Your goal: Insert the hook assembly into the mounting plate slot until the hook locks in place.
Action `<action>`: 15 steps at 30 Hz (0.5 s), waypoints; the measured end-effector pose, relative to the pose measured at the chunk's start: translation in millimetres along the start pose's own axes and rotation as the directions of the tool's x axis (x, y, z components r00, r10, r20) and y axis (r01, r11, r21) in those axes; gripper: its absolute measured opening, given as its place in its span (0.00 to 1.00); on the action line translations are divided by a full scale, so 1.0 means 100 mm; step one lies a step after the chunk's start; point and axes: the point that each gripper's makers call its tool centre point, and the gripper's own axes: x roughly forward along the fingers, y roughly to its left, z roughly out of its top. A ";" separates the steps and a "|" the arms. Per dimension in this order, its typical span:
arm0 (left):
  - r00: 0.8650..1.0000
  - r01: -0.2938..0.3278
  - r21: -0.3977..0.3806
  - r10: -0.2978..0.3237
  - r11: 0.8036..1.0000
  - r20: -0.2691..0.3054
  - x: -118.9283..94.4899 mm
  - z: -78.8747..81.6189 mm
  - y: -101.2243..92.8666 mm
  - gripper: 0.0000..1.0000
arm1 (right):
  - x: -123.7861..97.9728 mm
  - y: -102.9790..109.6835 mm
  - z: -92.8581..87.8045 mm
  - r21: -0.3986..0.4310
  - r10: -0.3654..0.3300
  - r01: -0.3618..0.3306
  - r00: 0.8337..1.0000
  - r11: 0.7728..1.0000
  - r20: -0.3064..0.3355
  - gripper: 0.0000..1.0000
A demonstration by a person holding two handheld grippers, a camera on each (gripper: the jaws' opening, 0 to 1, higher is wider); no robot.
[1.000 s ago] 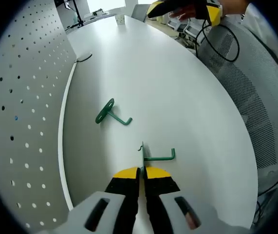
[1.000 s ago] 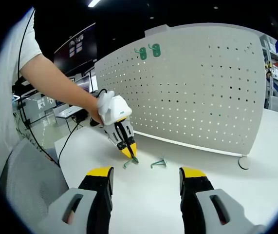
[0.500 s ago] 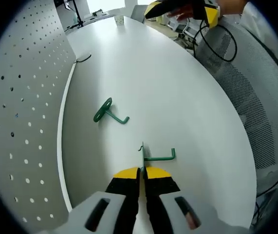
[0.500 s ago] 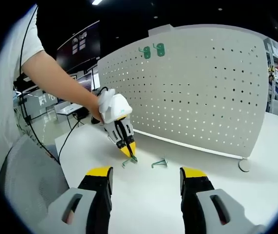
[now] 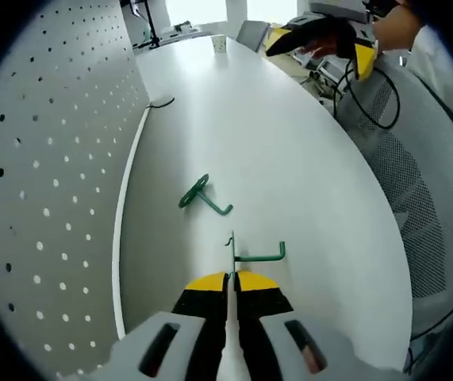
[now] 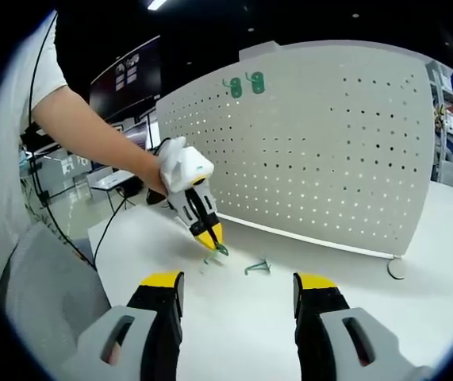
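While the left gripper (image 5: pixel 232 279) has its yellow-tipped jaws pinched tight on a green hook (image 5: pixel 251 252), lifted just clear of the white table (image 5: pixel 289 159), a second green hook (image 5: pixel 202 194) lies ahead beside the pegboard (image 5: pixel 44 175).

From the right gripper (image 6: pixel 238 287), jaws spread wide and holding nothing, two hooks (image 6: pixel 243 84) hang high on that board. So thin a grip could let the hook twist and miss its hole.
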 end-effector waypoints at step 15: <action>0.990 -0.086 -0.061 0.093 0.994 0.107 -0.17 0.18 0.07 0.03 | -0.01 -0.01 0.04 0.002 -0.005 0.005 1.000 1.000 0.020 0.54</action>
